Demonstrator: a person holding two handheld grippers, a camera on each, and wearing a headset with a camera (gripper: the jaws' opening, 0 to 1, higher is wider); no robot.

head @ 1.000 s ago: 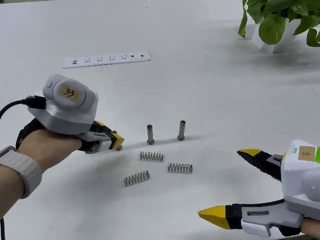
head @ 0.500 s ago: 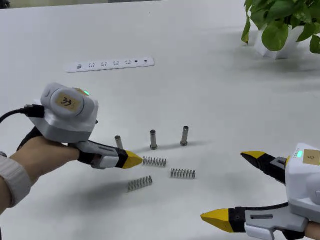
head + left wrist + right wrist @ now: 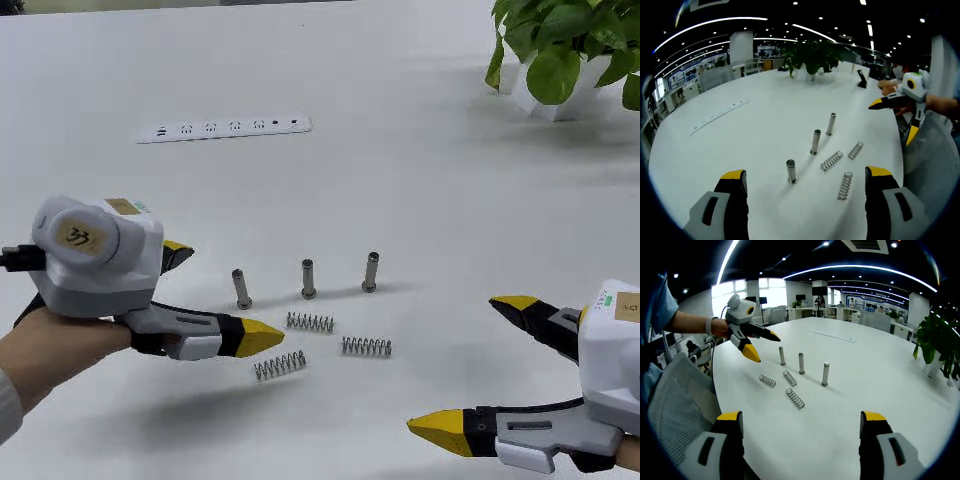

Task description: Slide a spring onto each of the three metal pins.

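Left gripper (image 3: 805, 174) gaping, empty, right gripper (image 3: 800, 416) likewise, pins (image 3: 308, 278) upright mid-table, springs (image 3: 309, 322) seemingly clear of them.

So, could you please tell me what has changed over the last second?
The left gripper has let go of the leftmost pin, opened and drawn back toward the person; that pin now stands free. The other two pins, the three springs and the open right gripper stayed put.
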